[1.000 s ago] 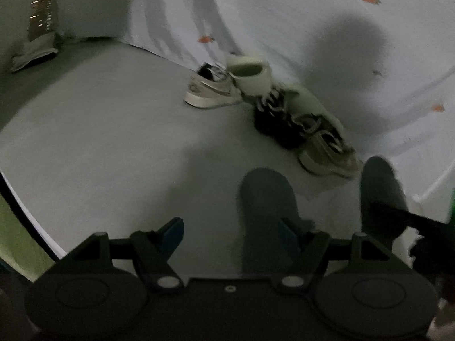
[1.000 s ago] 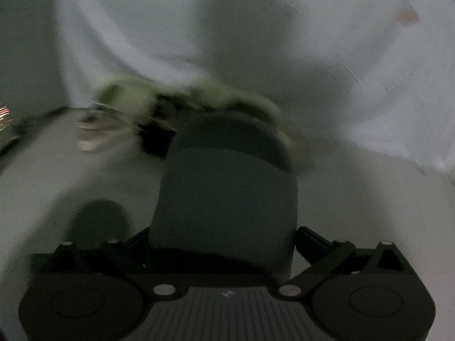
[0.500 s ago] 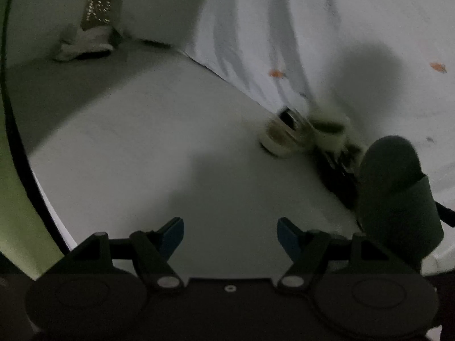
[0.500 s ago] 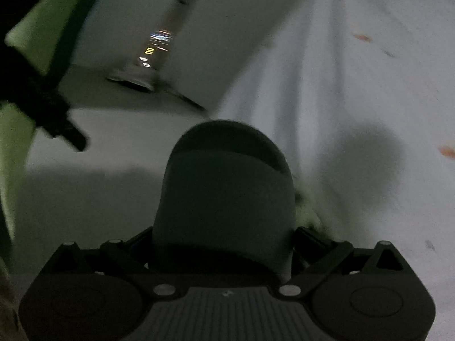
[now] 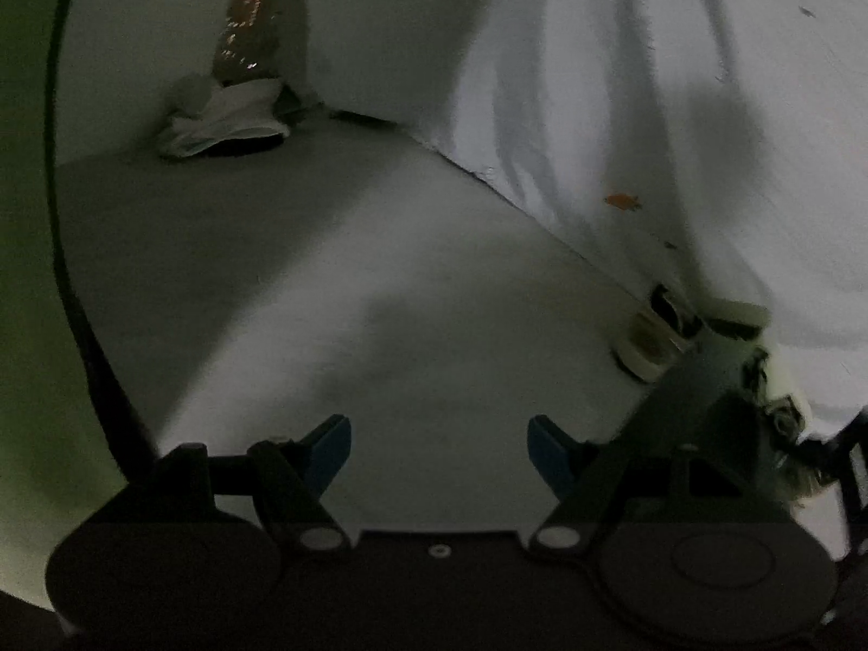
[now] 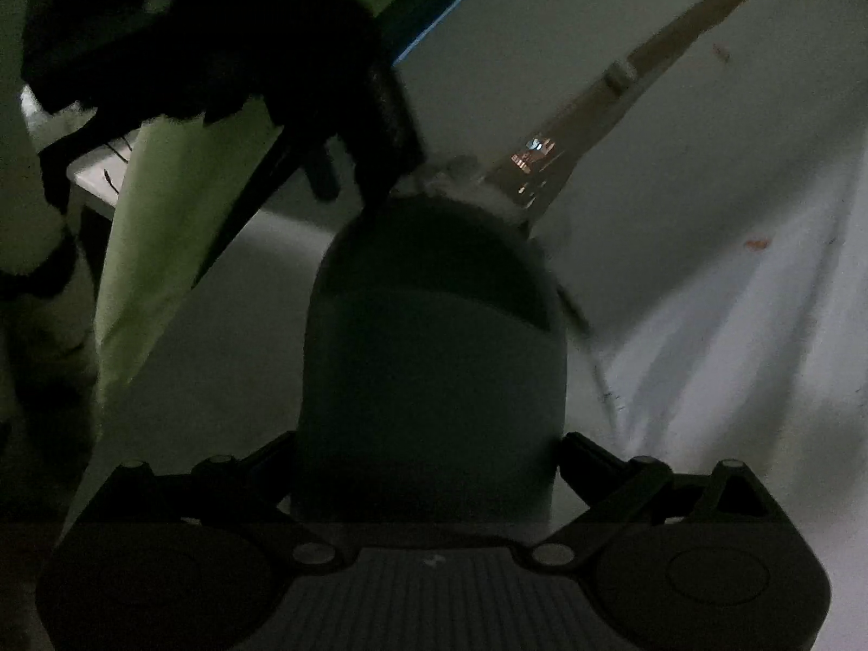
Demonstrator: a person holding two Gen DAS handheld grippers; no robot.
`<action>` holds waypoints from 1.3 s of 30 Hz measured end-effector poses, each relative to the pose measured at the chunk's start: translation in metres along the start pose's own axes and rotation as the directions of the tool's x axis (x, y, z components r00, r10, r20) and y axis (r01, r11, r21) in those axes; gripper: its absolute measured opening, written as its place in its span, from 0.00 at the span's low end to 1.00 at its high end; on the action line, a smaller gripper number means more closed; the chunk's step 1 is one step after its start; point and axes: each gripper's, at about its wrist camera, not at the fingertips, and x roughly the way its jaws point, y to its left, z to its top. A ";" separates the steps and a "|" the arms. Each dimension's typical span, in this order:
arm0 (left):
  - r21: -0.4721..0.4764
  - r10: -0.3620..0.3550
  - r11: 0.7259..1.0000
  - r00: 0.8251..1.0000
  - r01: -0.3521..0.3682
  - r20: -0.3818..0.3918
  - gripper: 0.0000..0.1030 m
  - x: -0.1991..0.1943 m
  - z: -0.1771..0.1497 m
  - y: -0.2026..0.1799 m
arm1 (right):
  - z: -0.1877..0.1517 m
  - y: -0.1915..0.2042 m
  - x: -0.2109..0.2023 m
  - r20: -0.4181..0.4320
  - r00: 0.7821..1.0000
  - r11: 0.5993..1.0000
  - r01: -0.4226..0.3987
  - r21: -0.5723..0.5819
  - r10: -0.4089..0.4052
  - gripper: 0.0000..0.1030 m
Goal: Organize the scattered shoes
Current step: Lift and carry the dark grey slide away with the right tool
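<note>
My right gripper (image 6: pixel 428 450) is shut on a dark grey slipper (image 6: pixel 434 347), which stands up between the fingers and fills the middle of the right wrist view. My left gripper (image 5: pixel 439 445) is open, with only grey floor between its blue pads (image 5: pixel 328 447). A beige sneaker (image 5: pixel 645 344) and other blurred shoes (image 5: pixel 781 412) lie at the right edge of the left wrist view, against the hanging sheet. A dark blurred shape (image 5: pixel 694 396) covers part of them.
A white sheet with small orange marks (image 5: pixel 624 108) hangs along the right. A crumpled white cloth (image 5: pixel 222 119) lies at the foot of a post in the far corner. Green fabric (image 6: pixel 163 217) and a dark silhouette (image 6: pixel 217 43) fill the right view's upper left.
Both views have swung left. The shoe pile slid from the centre to the right edge of the left view. The right gripper still carries the slipper, now facing the corner post.
</note>
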 end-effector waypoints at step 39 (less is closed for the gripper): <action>0.029 -0.012 0.999 0.998 0.014 -0.069 0.72 0.029 0.016 0.037 | -0.001 0.008 0.002 -0.494 0.859 0.756 0.236 0.610 0.130 0.81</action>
